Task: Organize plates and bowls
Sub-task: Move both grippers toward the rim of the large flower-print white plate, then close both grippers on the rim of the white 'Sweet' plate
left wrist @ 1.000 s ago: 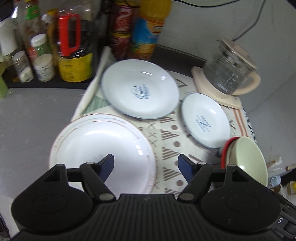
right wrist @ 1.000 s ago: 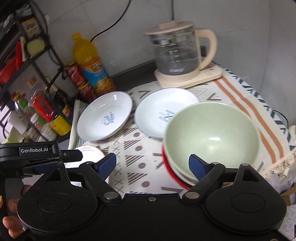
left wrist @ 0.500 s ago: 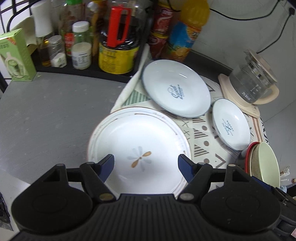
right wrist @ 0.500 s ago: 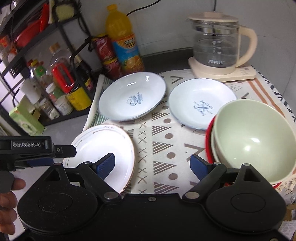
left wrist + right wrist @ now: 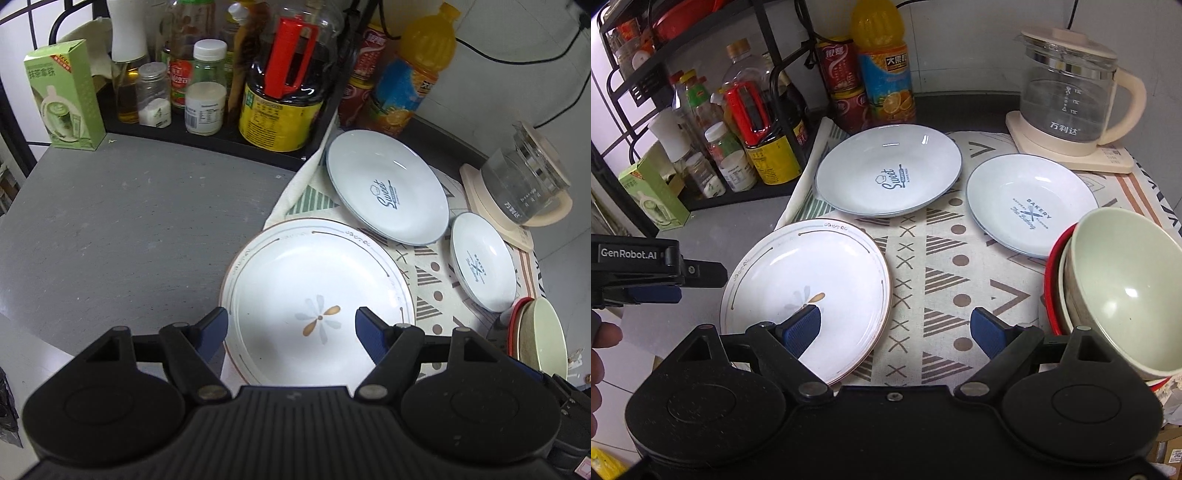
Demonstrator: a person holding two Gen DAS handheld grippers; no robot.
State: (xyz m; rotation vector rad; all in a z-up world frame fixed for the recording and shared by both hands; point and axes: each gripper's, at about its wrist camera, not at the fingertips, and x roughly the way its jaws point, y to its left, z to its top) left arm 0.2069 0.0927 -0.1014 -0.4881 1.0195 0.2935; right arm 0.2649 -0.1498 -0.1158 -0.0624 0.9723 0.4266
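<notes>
We hold our left gripper above the flower plate, its jaws spread wide with nothing between the blue pads; the plate's near half shows in the gap, untouched. Our right gripper hangs over the patterned cloth, jaws spread and empty too, its left pad over the flower plate's right part and its right pad near the bowls.

The flower plate lies at the cloth's left edge, partly over the grey tabletop. Behind it, toward the cloth's back-left corner, rests the Sweet plate; its near rim comes just beside the flower plate's far rim. To its right lies the Bakery plate, apart from the Sweet plate. At the cloth's right edge the bowls are nested: a pale green one on top, a red rim showing beneath. In the right view they cover the Bakery plate's near-right rim; we cannot tell whether they touch.

A glass kettle stands on its base at the cloth's back-right corner. A juice bottle and red cans stand at the tabletop's back edge, and a black rack of jars and bottles fills the back-left corner, with a green box beside it. A hand shows at the left of the right view.
</notes>
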